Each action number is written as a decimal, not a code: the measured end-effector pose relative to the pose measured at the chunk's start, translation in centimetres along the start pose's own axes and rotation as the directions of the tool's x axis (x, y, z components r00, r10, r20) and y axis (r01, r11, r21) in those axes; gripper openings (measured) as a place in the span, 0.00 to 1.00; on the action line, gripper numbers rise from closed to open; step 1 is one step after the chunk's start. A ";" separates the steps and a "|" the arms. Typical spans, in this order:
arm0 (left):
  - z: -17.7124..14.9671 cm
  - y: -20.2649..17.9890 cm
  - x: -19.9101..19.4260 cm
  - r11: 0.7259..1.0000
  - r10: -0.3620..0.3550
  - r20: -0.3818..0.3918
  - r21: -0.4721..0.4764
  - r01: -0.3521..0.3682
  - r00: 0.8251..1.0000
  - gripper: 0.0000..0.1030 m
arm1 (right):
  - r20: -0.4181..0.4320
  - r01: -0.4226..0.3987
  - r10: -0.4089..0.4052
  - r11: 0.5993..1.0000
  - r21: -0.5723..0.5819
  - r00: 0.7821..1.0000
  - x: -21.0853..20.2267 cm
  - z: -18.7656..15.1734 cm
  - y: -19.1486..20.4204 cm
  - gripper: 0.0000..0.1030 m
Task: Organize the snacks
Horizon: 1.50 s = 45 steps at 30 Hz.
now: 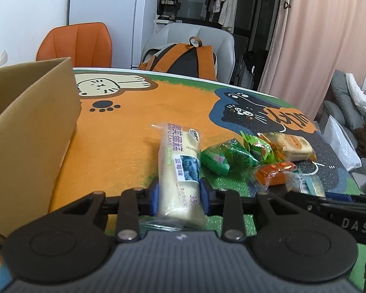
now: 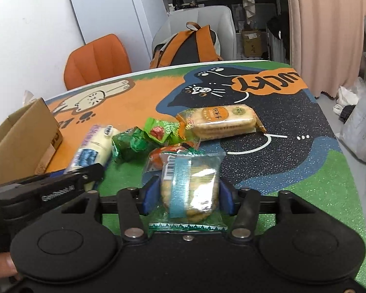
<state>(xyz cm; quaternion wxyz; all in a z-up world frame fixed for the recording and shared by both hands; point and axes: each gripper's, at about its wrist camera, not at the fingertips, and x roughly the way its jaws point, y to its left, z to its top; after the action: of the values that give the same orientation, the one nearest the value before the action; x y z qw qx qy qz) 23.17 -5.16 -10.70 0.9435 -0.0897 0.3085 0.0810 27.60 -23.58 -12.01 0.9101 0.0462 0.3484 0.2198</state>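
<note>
My left gripper is shut on a long white cake roll packet, blue pads pressing both its sides; the packet also shows in the right wrist view. My right gripper is shut on a clear cracker packet with a blue stripe, which also shows in the left wrist view. Two green packets, an orange packet and a yellow rice-cracker pack lie on the table. The open cardboard box stands at the left.
The table has a cat-print mat. An orange chair and a grey chair holding a backpack stand behind the table. White bags lie on the floor at the right.
</note>
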 end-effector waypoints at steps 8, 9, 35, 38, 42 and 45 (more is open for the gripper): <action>-0.4 0.7 -1.1 1.000 -0.024 -0.013 -0.012 0.024 1.000 0.29 | -0.001 0.036 -0.036 0.997 -0.073 0.999 0.3 -0.3 1.2 0.56; -0.5 0.7 -1.3 1.000 -0.025 -0.013 -0.012 0.025 1.000 0.29 | 0.000 0.046 -0.046 0.996 -0.080 0.999 0.3 -0.3 1.3 0.48; 1.5 2.4 -10.0 0.997 -0.059 0.159 -0.045 0.066 0.986 0.28 | 0.138 -0.057 0.067 0.995 -0.076 0.988 -5.9 0.8 4.9 0.48; 1.7 2.8 -11.2 0.996 -0.060 0.180 -0.049 0.070 0.982 0.28 | 0.153 -0.073 0.085 0.994 -0.079 0.985 -6.6 1.0 5.5 0.48; 2.0 3.5 -12.7 0.996 -0.059 0.210 -0.057 0.073 0.976 0.28 | 0.176 -0.085 0.101 0.992 -0.094 0.979 -7.6 1.3 6.6 0.48; 2.3 4.1 -13.8 0.995 -0.051 0.232 -0.067 0.068 0.971 0.28 | 0.189 -0.098 0.117 0.989 -0.107 0.975 -8.2 1.5 7.5 0.48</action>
<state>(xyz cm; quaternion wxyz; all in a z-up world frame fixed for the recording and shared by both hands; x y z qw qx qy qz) 12.67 -2.00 -1.13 0.9709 -0.1240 0.1910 0.0738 20.40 -20.24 -4.08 0.9278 0.0419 0.2434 0.2798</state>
